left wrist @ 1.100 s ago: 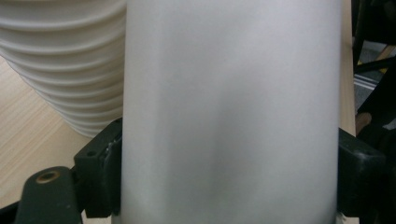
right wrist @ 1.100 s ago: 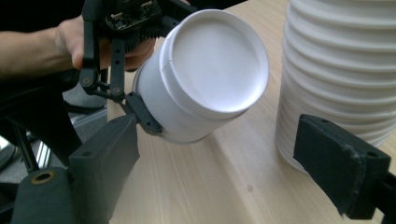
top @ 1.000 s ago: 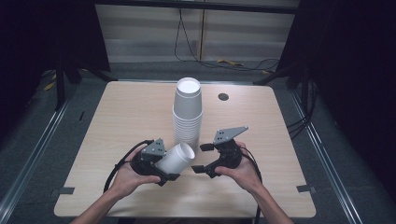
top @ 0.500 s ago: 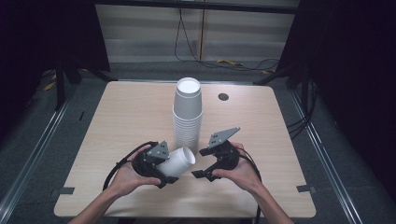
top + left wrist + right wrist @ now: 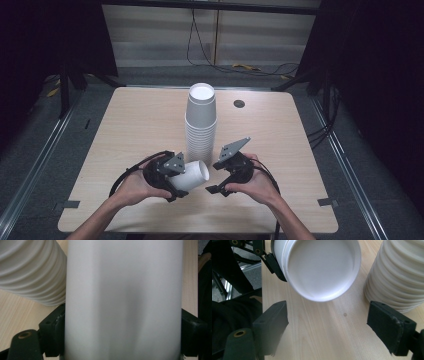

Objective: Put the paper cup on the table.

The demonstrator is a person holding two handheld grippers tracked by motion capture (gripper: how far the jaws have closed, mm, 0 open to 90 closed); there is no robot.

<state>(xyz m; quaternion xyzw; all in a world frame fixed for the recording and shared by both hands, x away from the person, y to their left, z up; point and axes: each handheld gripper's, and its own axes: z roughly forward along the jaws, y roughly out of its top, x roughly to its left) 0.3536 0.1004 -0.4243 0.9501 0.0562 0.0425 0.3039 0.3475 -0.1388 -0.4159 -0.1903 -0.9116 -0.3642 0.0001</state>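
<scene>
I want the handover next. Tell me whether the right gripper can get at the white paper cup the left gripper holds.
Probably yes. The white paper cup lies sideways in the left gripper, its open mouth facing the right gripper, whose fingers stand wide apart with bare table between.

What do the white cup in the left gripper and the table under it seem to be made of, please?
The white cup, held in the left gripper, looks like matte paper: a thin wall and a rolled rim, though thin plastic is possible. The table looks like pale wood or wood-look laminate, with faint straight grain and a smooth, low-sheen surface.
</scene>
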